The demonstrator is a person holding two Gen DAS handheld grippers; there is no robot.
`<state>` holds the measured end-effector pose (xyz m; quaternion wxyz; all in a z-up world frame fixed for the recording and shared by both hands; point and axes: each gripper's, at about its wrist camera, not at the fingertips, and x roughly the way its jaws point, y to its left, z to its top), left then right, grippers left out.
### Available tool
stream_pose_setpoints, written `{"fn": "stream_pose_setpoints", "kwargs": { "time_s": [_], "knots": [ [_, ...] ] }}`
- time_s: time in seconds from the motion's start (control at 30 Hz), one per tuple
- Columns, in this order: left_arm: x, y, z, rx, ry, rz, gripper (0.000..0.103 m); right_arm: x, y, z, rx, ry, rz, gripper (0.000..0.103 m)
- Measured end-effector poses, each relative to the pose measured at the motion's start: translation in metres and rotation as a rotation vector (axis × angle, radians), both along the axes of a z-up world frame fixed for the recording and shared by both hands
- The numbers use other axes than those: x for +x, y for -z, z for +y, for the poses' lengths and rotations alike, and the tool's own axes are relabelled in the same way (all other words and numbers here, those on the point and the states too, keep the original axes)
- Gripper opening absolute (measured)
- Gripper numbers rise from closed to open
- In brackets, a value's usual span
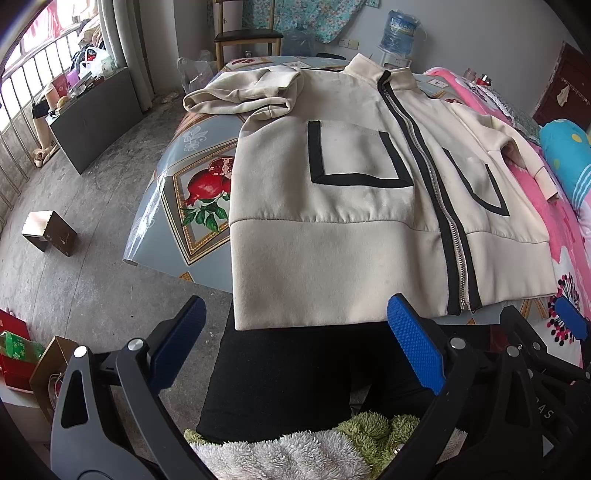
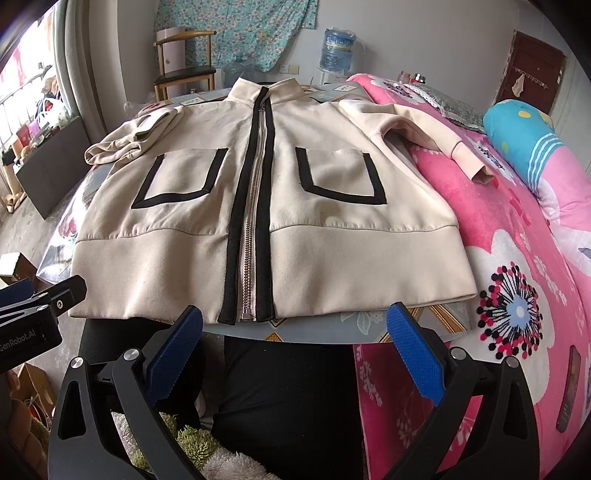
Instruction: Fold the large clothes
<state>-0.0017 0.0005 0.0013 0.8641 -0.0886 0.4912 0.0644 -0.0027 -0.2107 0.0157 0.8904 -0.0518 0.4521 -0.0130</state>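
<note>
Jacket (image 2: 266, 206) lying flat, zipped, on table (image 1: 177, 206). Left gripper (image 1: 295, 350) and right gripper (image 2: 295, 350) hovering before hem, jaws spread, empty. Advice: pinching sleeve cuffs first, folding inward toward zipper.

A cream jacket (image 1: 332, 206) lies zipped and flat on the worktop (image 1: 173, 206), its hem just beyond the left gripper (image 1: 295, 343), whose jaws stand apart.

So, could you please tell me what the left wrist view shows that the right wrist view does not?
Only the left wrist view shows the pomegranate print on the table cover. Only the right wrist view shows the pink bedspread's big flower. Both show the cream jacket laid flat and zipped, the chair, the water bottle, and open jaws.
</note>
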Motion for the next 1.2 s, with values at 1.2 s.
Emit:
{"fn": "stream_pose_setpoints", "kwargs": {
  "time_s": [1.2],
  "knots": [
    [0.009, -0.016, 0.01, -0.003, 0.004, -0.032, 0.095, 0.012, -0.019, 0.002, -0.001, 0.014, -0.036, 0.097]
  ]
}}
